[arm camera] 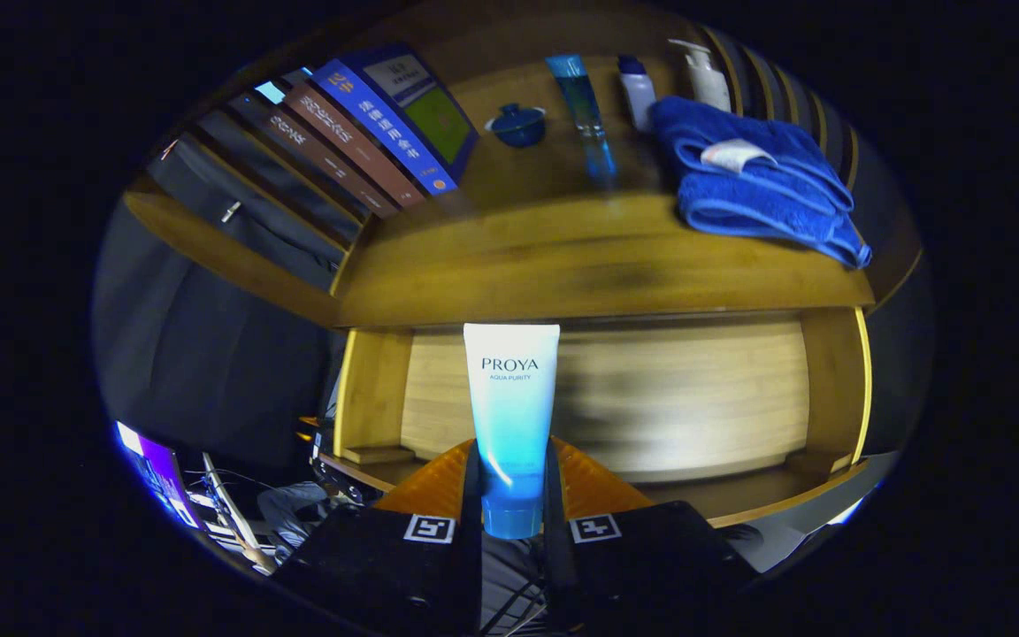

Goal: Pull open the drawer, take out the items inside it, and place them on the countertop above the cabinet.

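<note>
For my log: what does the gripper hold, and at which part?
The gripper holds a white-to-blue plastic tube upright, both fingers pressing its lower end near the blue cap.

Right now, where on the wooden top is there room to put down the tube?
The gripper is shut on the tube. The front of the countertop is bare, between the books and the blue towel. The back is crowded: blue lidded bowl, bottles.

I log tube (510, 416) white fading to bright blue, cap blue, clamped by both fingers of gripper (514, 495) | behind tube: open drawer (607, 398) pale wood grain | above tube: countertop (580, 265) honey-brown wood | on countertop: towel (757, 181) royal blue, lidded cup (517, 124) dark blue, books (359, 133) blue and brown spines
</note>
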